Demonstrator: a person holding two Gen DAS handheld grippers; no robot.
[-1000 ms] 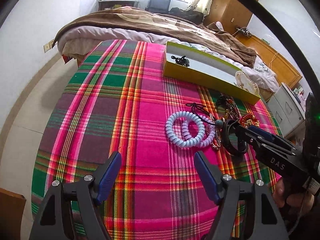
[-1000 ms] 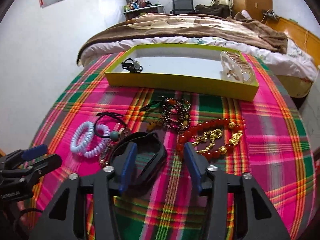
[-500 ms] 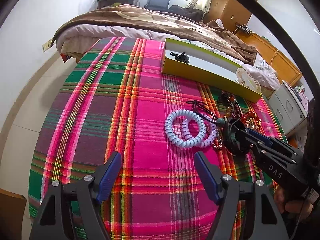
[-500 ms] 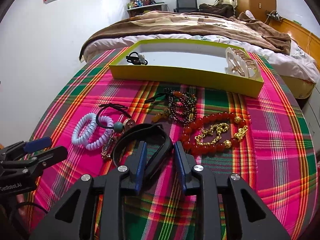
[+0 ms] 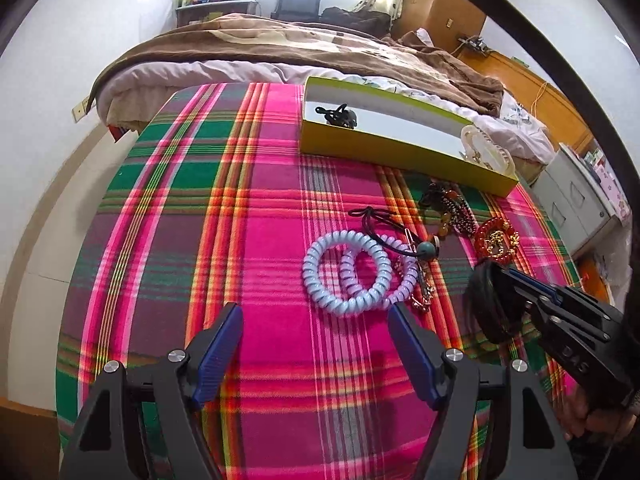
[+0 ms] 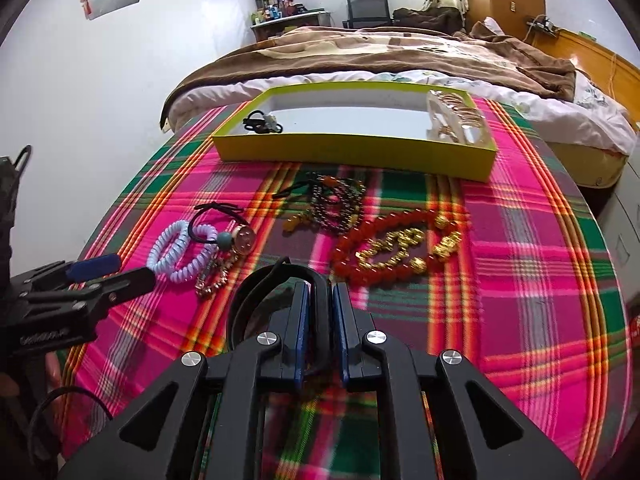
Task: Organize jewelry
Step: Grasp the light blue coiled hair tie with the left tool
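Closing its jaws, the right gripper [image 6: 320,300] is pinching the right side of a black band [image 6: 256,288], which is lying near on the plaid cloth [image 6: 540,280]; the blue pads are almost touching each other, with the band's strap between them. The left gripper [image 5: 316,316] is hovering over the cloth with its jaws standing wide apart and nothing between them. A hand [image 5: 588,420] is showing at the right edge of the left wrist view, holding the right gripper's handle.

Just beyond the left gripper's fingers, a light blue coil tie [image 5: 346,272] and a lilac coil tie [image 5: 394,268] are lying overlapped, touching a black cord with a teal bead [image 5: 425,249] and a gold chain piece [image 5: 424,288]. To the right of these, a red bead bracelet [image 6: 384,252] is lying around some gold charms [image 6: 396,240]. A little farther, a dark bead string [image 6: 336,204] is resting in a loose heap.

At the far side of the cloth a yellow tray [image 6: 352,152] is sitting, holding a black hair tie [image 6: 260,122] in its left corner and a cream hair claw [image 6: 456,120] at its right end. Behind the tray, a bed with a brown blanket [image 6: 400,52] is stretching away.
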